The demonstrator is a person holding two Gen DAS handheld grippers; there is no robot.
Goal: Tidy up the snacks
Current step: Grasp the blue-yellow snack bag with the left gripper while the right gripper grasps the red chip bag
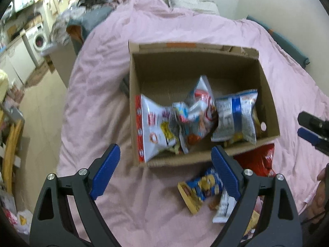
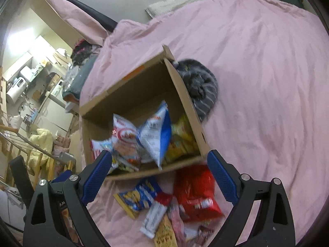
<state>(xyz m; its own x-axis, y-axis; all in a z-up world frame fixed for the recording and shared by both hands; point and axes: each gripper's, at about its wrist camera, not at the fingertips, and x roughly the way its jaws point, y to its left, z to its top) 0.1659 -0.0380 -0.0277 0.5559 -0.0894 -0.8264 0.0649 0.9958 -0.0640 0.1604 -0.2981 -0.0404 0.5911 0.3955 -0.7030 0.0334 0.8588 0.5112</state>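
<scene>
An open cardboard box (image 1: 174, 161) (image 2: 185, 94) lies on a pink bed cover. Inside it are a white and red bag (image 1: 154, 131) (image 2: 125, 138), a blue and white bag (image 1: 236, 117) (image 2: 158, 135) and yellow packets (image 2: 183, 142). On the cover in front of the box lie loose snacks: a blue and yellow bag (image 1: 201, 189) (image 2: 139, 195), a red bag (image 1: 259, 160) (image 2: 195, 193) and a white bar (image 2: 153, 218). My left gripper (image 1: 166, 173) hovers open above the box's near edge, holding nothing. Wide open and empty, my right gripper (image 2: 159, 178) hangs over the loose snacks.
A grey striped bundle (image 2: 201, 86) lies against the box's right wall. The pink cover (image 2: 267, 82) stretches far to the right. The bed's left edge drops to a floor (image 1: 41, 107) crowded with furniture, laundry and a washing machine (image 1: 38, 40). A pillow (image 2: 172, 2) lies at the wall.
</scene>
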